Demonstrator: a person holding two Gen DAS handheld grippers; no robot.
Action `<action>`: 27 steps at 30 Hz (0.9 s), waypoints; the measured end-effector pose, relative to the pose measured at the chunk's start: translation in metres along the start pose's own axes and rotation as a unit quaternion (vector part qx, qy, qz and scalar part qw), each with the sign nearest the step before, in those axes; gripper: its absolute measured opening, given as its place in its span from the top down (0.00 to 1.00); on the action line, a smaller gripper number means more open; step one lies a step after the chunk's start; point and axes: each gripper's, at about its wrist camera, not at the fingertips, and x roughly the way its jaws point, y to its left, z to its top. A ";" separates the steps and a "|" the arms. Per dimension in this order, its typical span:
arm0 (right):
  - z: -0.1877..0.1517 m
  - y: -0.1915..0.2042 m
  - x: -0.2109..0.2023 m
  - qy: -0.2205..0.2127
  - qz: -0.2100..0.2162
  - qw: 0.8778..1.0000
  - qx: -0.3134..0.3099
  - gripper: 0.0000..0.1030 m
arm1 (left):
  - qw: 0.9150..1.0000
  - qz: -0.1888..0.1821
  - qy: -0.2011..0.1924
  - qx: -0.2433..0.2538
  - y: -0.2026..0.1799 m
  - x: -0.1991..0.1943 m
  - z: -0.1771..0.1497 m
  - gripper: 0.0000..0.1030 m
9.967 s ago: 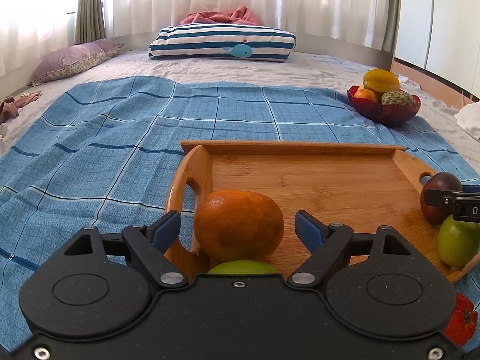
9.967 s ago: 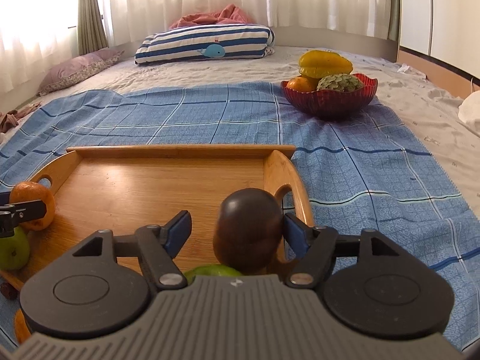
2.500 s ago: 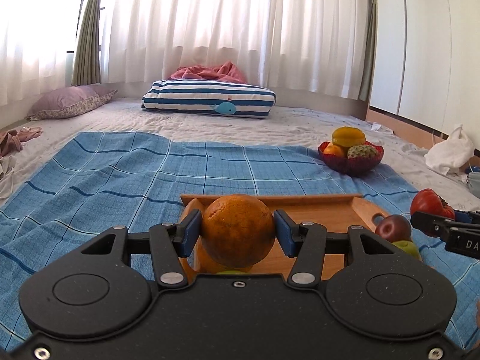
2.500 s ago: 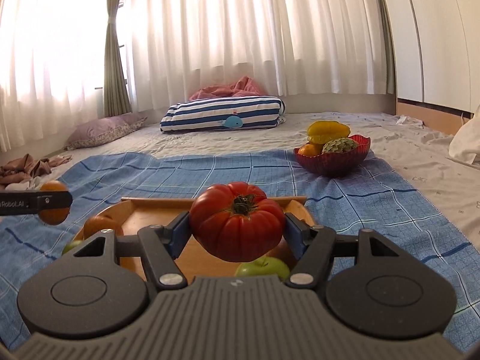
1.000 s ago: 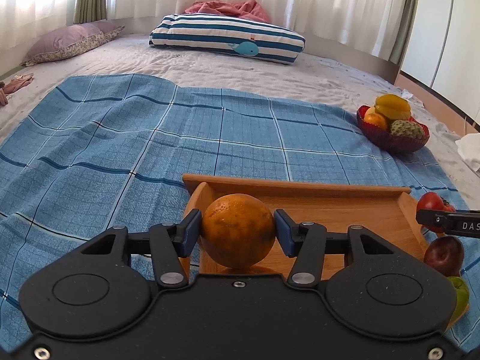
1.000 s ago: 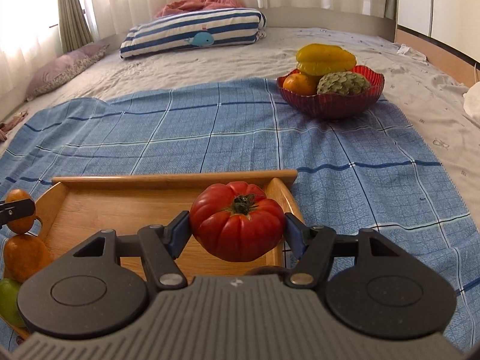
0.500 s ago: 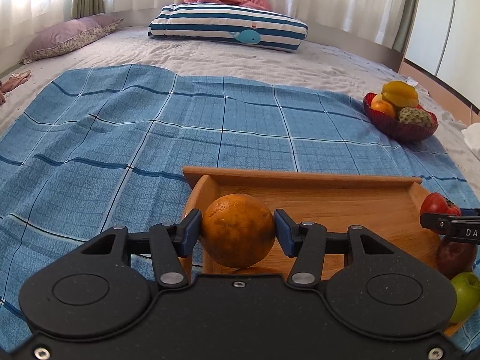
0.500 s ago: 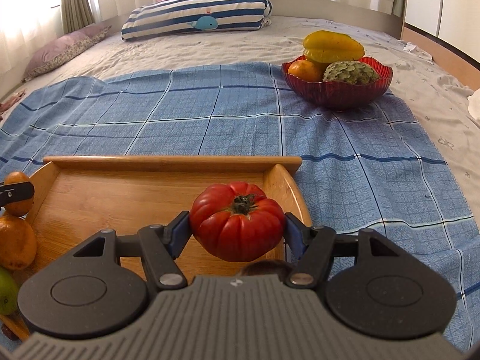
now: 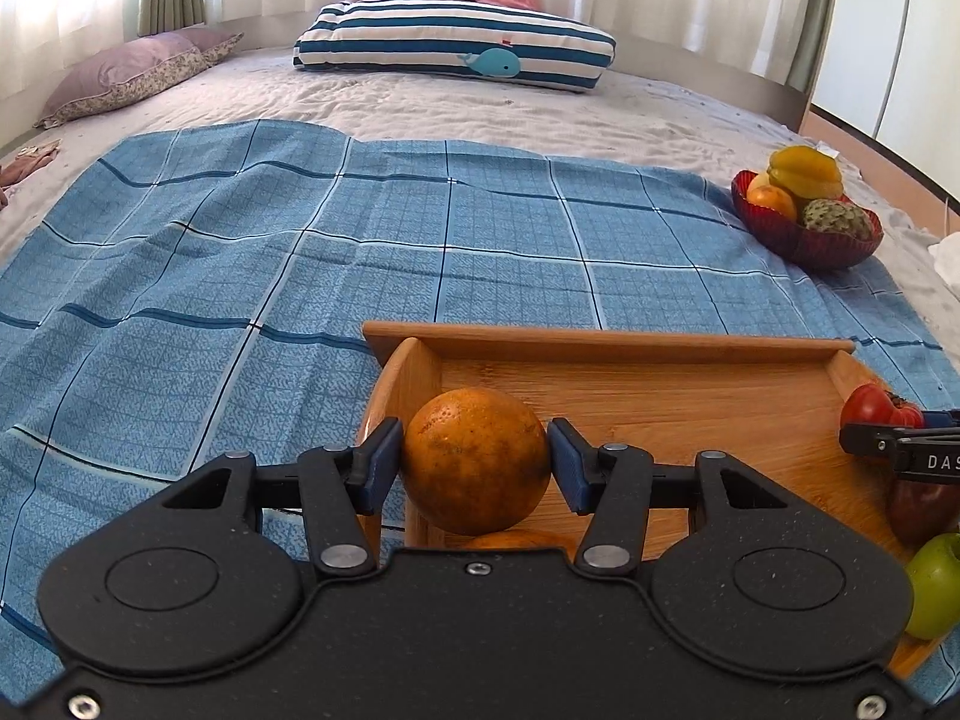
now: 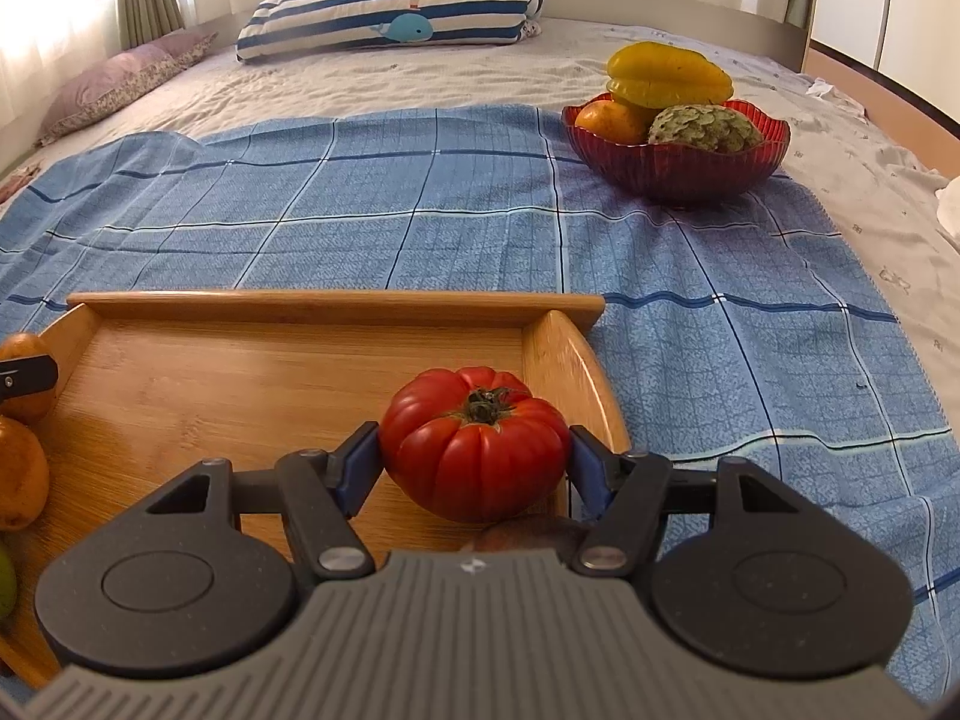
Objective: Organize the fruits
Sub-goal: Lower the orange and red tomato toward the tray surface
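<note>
My left gripper (image 9: 474, 461) is shut on an orange (image 9: 475, 459) and holds it low over the left end of the wooden tray (image 9: 606, 341). My right gripper (image 10: 475, 461) is shut on a ribbed red tomato (image 10: 474, 441) low over the right end of the tray (image 10: 336, 302). In the left wrist view the tomato (image 9: 873, 408) shows at the right, with a dark plum (image 9: 921, 510) and a green apple (image 9: 936, 585) behind it in the tray. In the right wrist view an orange mango (image 10: 18, 471) lies at the tray's left end.
A red glass bowl (image 10: 678, 171) with a starfruit, an orange and a custard apple stands far right on the blue checked blanket (image 10: 420, 210). A striped whale pillow (image 9: 456, 54) and a purple pillow (image 9: 132, 72) lie at the bed's far end.
Both grippers have come lower and a little forward over the tray with their fruit still held. The tray looks nearer and larger in both views.
</note>
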 end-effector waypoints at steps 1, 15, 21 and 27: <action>0.000 0.000 0.001 0.001 0.000 1.000 0.001 0.34 | 1.000 0.000 0.000 0.000 0.000 0.000 0.000 0.51; -0.001 -0.002 0.002 0.003 0.003 1.000 0.003 0.34 | 1.000 0.000 0.002 0.003 -0.005 0.006 -0.004 0.51; -0.001 -0.002 0.002 0.003 0.005 1.000 0.004 0.33 | 1.000 -0.001 0.004 0.004 -0.007 0.008 -0.006 0.51; -0.001 -0.003 0.002 0.003 0.006 1.000 0.004 0.33 | 1.000 -0.005 0.007 0.003 -0.006 0.010 -0.007 0.51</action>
